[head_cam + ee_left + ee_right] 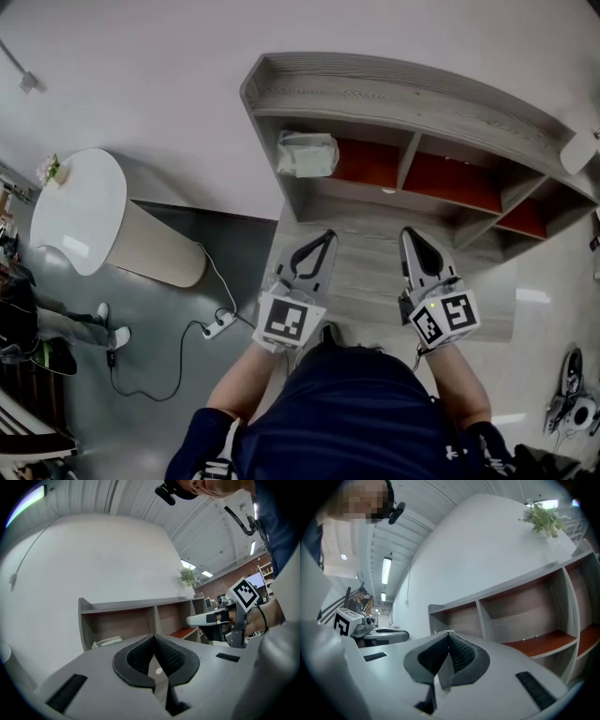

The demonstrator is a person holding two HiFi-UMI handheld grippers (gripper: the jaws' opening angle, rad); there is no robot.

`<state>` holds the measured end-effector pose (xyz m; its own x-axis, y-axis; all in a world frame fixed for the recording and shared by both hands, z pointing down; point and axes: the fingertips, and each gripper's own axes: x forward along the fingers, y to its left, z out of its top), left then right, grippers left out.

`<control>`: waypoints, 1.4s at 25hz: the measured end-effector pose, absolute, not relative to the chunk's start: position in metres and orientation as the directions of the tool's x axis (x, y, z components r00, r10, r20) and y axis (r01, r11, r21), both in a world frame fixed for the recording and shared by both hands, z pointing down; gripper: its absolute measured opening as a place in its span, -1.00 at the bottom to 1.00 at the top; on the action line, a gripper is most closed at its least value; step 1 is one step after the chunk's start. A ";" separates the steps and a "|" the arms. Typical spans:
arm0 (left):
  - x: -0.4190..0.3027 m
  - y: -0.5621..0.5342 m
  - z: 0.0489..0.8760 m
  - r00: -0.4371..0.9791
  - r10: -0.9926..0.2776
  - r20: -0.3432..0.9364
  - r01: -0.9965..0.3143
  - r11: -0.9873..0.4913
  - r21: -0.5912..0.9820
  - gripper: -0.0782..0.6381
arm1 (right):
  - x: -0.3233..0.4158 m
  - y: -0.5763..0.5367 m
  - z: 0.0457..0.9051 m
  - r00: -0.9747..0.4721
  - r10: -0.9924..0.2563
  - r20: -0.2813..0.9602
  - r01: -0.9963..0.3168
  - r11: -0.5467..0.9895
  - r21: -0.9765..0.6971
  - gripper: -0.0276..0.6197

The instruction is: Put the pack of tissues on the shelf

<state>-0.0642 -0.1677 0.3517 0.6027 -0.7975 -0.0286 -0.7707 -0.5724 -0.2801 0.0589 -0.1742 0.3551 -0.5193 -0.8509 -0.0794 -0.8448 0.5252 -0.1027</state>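
Note:
The pale green pack of tissues (307, 154) lies in the leftmost compartment of the grey wooden shelf (375, 92); in the left gripper view the pack of tissues (107, 641) shows in that same compartment. My left gripper (328, 234) and right gripper (410, 232) are held side by side in front of the shelf, both pointing at it. Each is shut with nothing between its jaws. The left gripper's (153, 637) tips meet, and so do the right gripper's (449, 633). Neither touches the pack.
A white round-topped table (80, 211) stands to the left, with a power strip (217, 325) and cable on the floor beside it. A potted plant (543, 517) sits on the shelf's top. Orange-floored compartments (450, 180) lie to the right. A person's legs (56, 328) show far left.

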 end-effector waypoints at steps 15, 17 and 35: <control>-0.075 -0.181 0.365 0.594 -0.805 -0.006 -0.782 -0.575 -0.241 -0.73 | 0.045 -0.178 0.357 -0.526 -0.848 -0.059 -0.847 0.529 -0.058 -0.88; -0.076 -0.182 0.368 0.594 -0.805 0.002 -0.782 -0.578 -0.236 -0.73 | 0.046 -0.178 0.356 -0.528 -0.847 -0.063 -0.845 0.531 -0.058 -0.88; -0.080 -0.201 0.378 0.597 -0.802 0.026 -0.766 -0.579 -0.278 -0.73 | 0.042 -0.190 0.365 -0.526 -0.849 -0.042 -0.844 0.527 -0.093 -0.88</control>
